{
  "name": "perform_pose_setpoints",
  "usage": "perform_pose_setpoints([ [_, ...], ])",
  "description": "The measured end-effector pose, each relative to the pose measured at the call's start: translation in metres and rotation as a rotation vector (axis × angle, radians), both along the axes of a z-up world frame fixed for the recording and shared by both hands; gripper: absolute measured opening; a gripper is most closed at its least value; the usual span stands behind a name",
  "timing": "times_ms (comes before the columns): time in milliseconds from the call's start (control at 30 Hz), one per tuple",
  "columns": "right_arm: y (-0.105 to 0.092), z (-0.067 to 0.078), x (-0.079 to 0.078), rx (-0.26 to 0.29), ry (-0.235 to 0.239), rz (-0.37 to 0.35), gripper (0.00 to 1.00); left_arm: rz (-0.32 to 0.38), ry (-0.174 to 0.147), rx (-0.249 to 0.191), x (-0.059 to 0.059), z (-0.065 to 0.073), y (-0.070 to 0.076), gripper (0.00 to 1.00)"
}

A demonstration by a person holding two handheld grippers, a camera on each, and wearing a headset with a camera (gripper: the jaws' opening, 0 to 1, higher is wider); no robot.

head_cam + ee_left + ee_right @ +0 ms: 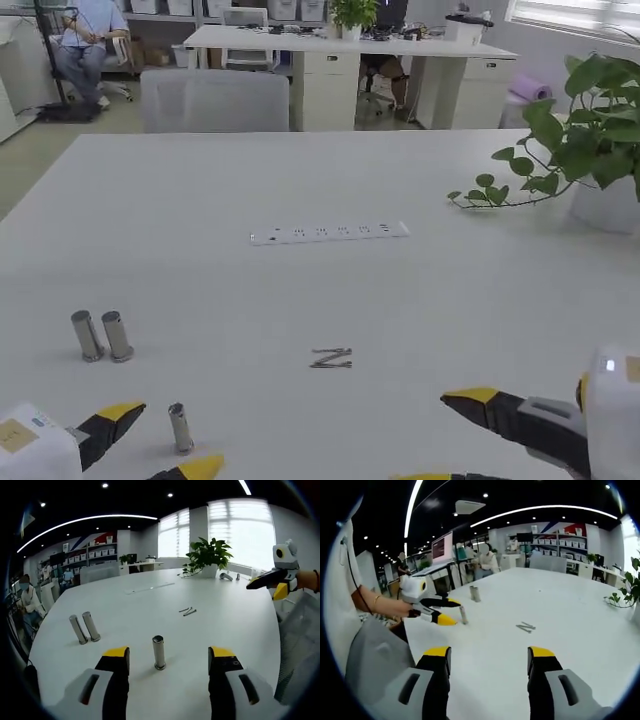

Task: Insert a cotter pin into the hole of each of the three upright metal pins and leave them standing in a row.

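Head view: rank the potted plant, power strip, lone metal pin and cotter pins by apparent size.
1. potted plant
2. power strip
3. lone metal pin and cotter pins: similar extent, and the pin is nearer the camera, so unranked.

Silver pins point(117, 335), white table point(330, 290)

White, yellow-tipped left claw point(169, 659), right claw point(489, 659)

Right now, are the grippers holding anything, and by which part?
Nothing is held. The left gripper is open, an upright metal pin standing untouched between its jaws; the right gripper is open too.
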State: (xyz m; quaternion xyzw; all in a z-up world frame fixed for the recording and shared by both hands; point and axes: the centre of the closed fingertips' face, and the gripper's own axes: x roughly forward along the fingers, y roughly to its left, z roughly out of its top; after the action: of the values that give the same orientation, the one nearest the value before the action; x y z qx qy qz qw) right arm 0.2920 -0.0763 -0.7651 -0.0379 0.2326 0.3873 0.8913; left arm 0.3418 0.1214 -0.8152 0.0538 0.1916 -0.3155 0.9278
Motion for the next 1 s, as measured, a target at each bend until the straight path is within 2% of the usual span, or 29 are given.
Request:
perform_pose_setpoints([
  [133,0.0,-0.002,0.009,-0.022,0.006,0.011,0.6,-0.006,0.007,-0.019,-0.005,0.01,0.0,0.72],
  [233,0.0,-0.005,0.016,-0.032,0.011,0.024,0.58,-0.001,0.017,-0.027,-0.006,0.01,0.003,0.79],
  [300,0.002,-0.007,0.021,-0.038,0.016,0.034,0.55,-0.002,0.011,-0.046,-0.007,0.015,0.002,0.83],
  [467,0.007,-0.013,0.031,-0.045,0.027,0.05,0.53,-0.026,0.013,-0.034,-0.011,0.015,0.0,0.91],
  [567,0.011,-0.016,0.036,-0.034,0.047,0.063,0.49,-0.042,0.005,-0.025,-0.013,0.016,0.0,0.94],
  [633,0.013,-0.018,0.04,-0.034,0.056,0.069,0.48,-0.055,0.0,-0.002,-0.016,0.015,0.0,0.96],
  [767,0.018,-0.02,0.048,-0.044,0.06,0.088,0.46,-0.07,0.004,-0.014,-0.02,0.017,-0.001,0.99],
  [900,0.021,-0.023,0.056,-0.064,0.065,0.11,0.45,-0.094,0.0,-0.001,-0.024,0.019,-0.003,0.99],
  [1000,0.024,-0.024,0.062,-0.077,0.067,0.126,0.44,-0.096,0.008,-0.015,-0.026,0.02,-0.004,0.99],
])
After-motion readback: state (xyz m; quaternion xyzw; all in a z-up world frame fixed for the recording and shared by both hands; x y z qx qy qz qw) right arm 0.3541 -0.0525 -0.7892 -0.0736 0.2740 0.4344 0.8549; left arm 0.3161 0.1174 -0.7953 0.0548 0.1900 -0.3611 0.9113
